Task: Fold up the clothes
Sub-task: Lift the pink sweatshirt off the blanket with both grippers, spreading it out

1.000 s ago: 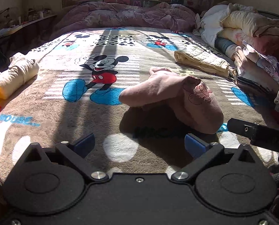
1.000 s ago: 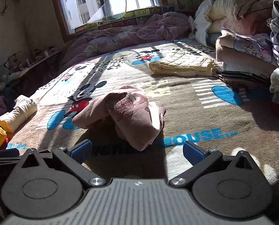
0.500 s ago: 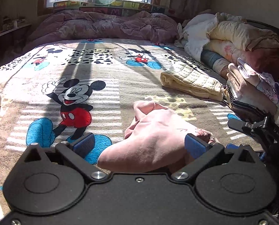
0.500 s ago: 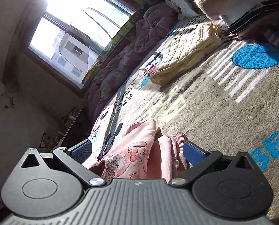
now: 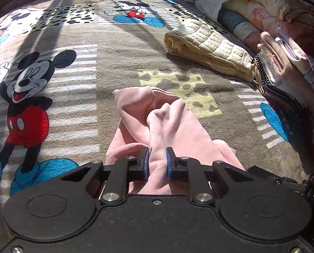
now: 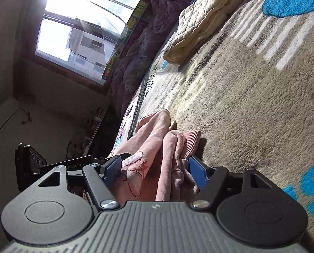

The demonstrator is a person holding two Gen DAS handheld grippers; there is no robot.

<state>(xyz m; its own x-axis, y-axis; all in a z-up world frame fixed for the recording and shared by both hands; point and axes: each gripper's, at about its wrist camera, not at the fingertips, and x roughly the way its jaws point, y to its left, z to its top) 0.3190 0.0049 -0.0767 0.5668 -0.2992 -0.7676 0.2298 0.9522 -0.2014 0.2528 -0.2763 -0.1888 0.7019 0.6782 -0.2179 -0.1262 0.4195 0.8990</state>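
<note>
A crumpled pink garment (image 5: pixel 167 124) lies on the Mickey Mouse blanket (image 5: pixel 72 80) that covers the bed. My left gripper (image 5: pixel 157 164) is shut on a ridge of the pink cloth, pinched between its blue pads. In the right wrist view the same pink garment (image 6: pixel 157 147), with a cartoon print, fills the space between the blue pads. My right gripper (image 6: pixel 154 171) is tilted on its side, its jaws partly closed around a thick bunch of the cloth.
A folded cream quilted blanket (image 5: pixel 207 48) lies at the far right of the bed. A pile of folded clothes and bedding (image 5: pixel 283 42) stands along the right edge. A purple duvet (image 6: pixel 135 48) lies under the window (image 6: pixel 83 27).
Both grippers have moved in onto the pink garment. The left jaws have shut on a fold of it. The right gripper has tilted sideways and its jaws have narrowed around the cloth.
</note>
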